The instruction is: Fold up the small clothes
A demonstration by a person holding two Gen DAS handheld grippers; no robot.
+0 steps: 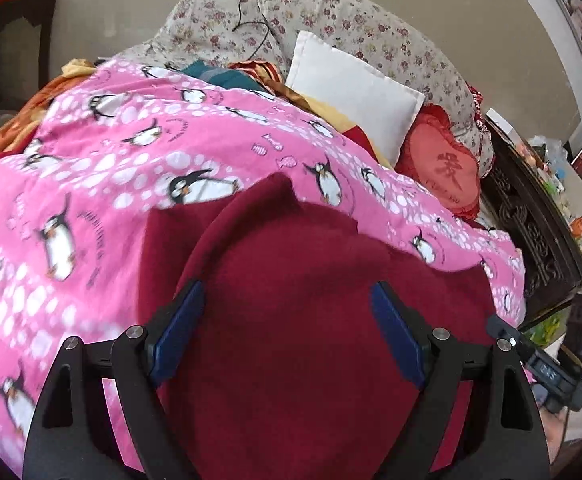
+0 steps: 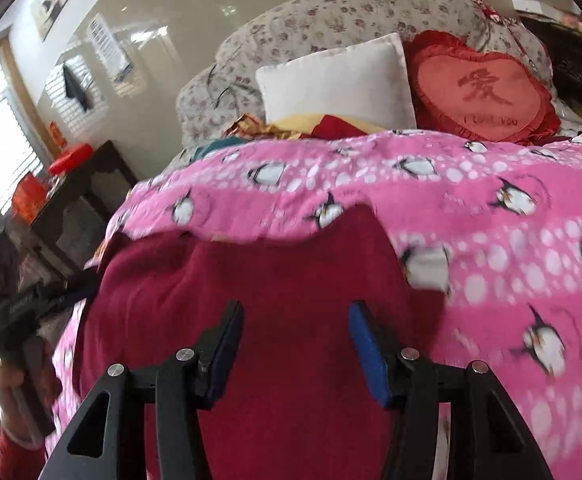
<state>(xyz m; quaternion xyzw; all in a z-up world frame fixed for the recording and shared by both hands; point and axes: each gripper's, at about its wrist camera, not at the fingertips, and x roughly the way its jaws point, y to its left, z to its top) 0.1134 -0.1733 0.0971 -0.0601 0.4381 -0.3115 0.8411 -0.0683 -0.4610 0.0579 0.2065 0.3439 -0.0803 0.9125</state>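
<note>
A dark red fleece garment [image 1: 291, 280] lies spread on a pink penguin blanket [image 1: 111, 168]. My left gripper [image 1: 287, 292] is open above the garment, with its blue pads [image 1: 179, 328] wide apart and empty. In the right wrist view the same garment [image 2: 271, 276] lies on the blanket [image 2: 511, 220]. My right gripper [image 2: 295, 312] is open over it, with nothing between its blue pads [image 2: 367, 356]. The other gripper shows at the right edge of the left view [image 1: 547, 368] and at the left edge of the right view [image 2: 19, 320].
A white pillow [image 1: 355, 92], a red heart cushion [image 1: 447, 168] and floral bedding [image 1: 331, 16] lie at the head of the bed. Loose clothes [image 1: 251, 74] are piled behind the blanket. A dark carved side table [image 1: 531, 208] stands right; another table [image 2: 75, 184] stands left.
</note>
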